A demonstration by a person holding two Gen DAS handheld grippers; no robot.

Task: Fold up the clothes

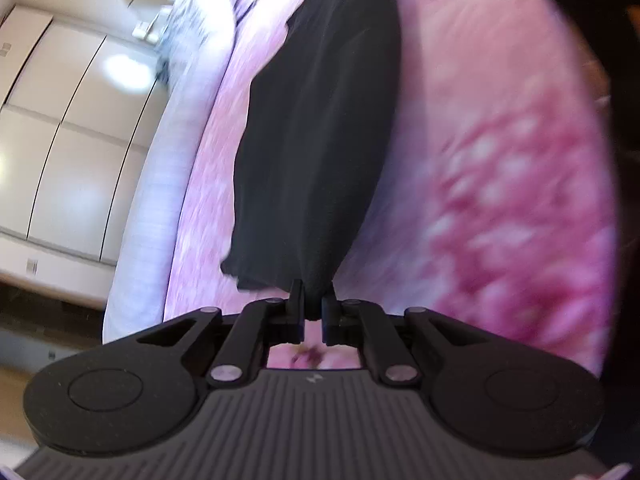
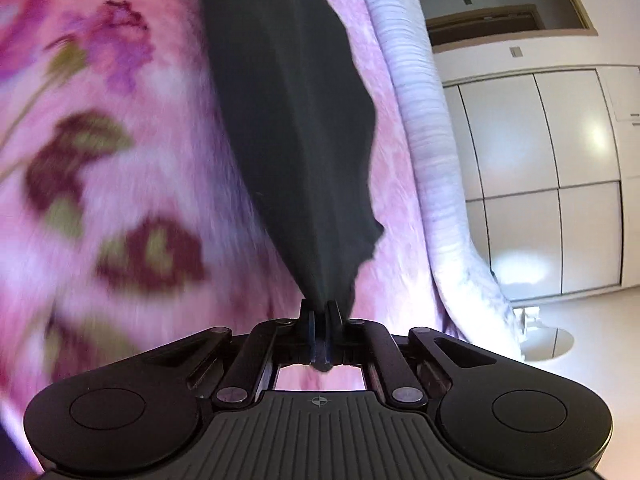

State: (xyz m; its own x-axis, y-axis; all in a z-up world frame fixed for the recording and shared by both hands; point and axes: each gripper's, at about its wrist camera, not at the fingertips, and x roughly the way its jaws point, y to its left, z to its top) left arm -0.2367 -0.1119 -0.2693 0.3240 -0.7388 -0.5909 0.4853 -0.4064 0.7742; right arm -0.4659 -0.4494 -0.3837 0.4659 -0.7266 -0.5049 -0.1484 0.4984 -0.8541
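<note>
A black garment (image 1: 316, 128) hangs stretched away from my left gripper (image 1: 313, 300), which is shut on one of its edges. The same black garment (image 2: 296, 112) runs away from my right gripper (image 2: 319, 312), which is shut on another edge. The cloth is lifted above a pink floral blanket (image 1: 500, 184) that also shows in the right wrist view (image 2: 100, 184). Both views are blurred by motion. The garment's far end is out of view.
A pale lilac sheet edge (image 1: 156, 200) borders the blanket, also seen in the right wrist view (image 2: 424, 128). White wardrobe doors (image 1: 68, 128) stand beyond the bed, also in the right wrist view (image 2: 540, 168). A small round white table (image 2: 548, 342) stands on the floor.
</note>
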